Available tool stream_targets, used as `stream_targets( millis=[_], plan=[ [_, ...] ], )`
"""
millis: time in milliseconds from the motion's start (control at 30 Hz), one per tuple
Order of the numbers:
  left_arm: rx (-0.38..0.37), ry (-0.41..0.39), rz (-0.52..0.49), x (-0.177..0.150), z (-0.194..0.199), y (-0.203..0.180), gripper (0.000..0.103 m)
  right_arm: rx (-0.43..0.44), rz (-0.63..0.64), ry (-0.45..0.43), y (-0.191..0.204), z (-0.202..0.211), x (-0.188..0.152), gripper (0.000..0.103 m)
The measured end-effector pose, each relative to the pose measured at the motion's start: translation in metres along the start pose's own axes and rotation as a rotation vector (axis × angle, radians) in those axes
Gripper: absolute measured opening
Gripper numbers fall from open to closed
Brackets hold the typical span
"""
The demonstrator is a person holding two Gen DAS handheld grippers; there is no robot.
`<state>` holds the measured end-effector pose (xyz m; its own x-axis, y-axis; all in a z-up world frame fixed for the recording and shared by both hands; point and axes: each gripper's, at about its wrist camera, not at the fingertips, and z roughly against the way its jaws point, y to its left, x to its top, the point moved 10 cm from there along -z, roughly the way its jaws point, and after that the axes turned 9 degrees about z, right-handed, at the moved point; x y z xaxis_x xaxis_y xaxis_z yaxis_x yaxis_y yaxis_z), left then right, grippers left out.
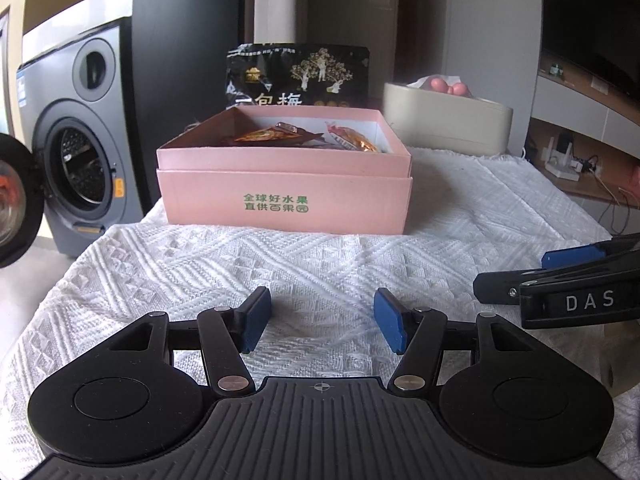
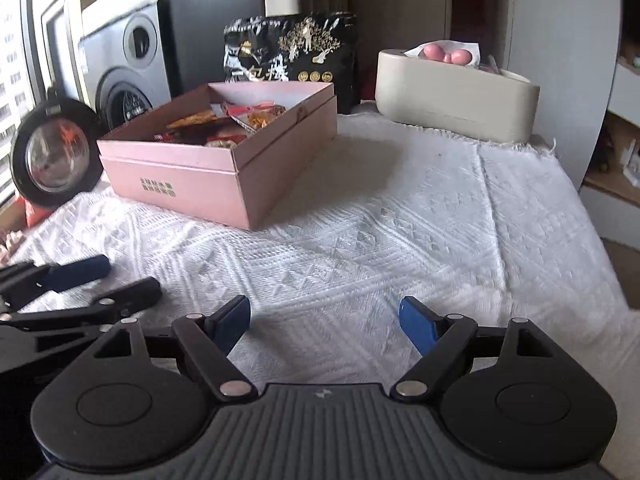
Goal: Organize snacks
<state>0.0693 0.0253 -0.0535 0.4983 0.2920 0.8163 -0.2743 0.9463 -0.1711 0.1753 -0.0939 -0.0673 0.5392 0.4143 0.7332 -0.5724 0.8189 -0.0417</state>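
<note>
The box (image 1: pixel 286 184) sits on the cloth (image 1: pixel 320 264); snack packets (image 1: pixel 304 138) lie inside it, a bag (image 1: pixel 298 76) stands behind it, a tissue holder (image 1: pixel 446 120) behind-right.

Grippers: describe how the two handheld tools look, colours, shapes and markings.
Both the left gripper and right gripper are black, with ribbed bodies, round side discs, silver pivot pins and blue-padded fingers. The right one carries white letters "DAS".
</note>
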Motion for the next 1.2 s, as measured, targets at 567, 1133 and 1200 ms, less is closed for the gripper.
stream_targets(
  millis=[567,1133,1200],
  plan=[
    [-0.008,-0.004,0.018,-0.0004,0.0023,0.0018,0.063,-0.030,0.041,0.003,0.0053,-0.0033,-0.0037,0.086],
    [-0.011,-0.004,0.022,-0.0003,0.0027,0.0023,0.063,-0.028,0.039,0.002,0.0052,-0.0030,-0.0042,0.086],
    [-0.011,-0.004,0.023,-0.0003,0.0027,0.0023,0.063,-0.028,0.039,0.002,0.0054,-0.0029,-0.0042,0.086]
  ],
)
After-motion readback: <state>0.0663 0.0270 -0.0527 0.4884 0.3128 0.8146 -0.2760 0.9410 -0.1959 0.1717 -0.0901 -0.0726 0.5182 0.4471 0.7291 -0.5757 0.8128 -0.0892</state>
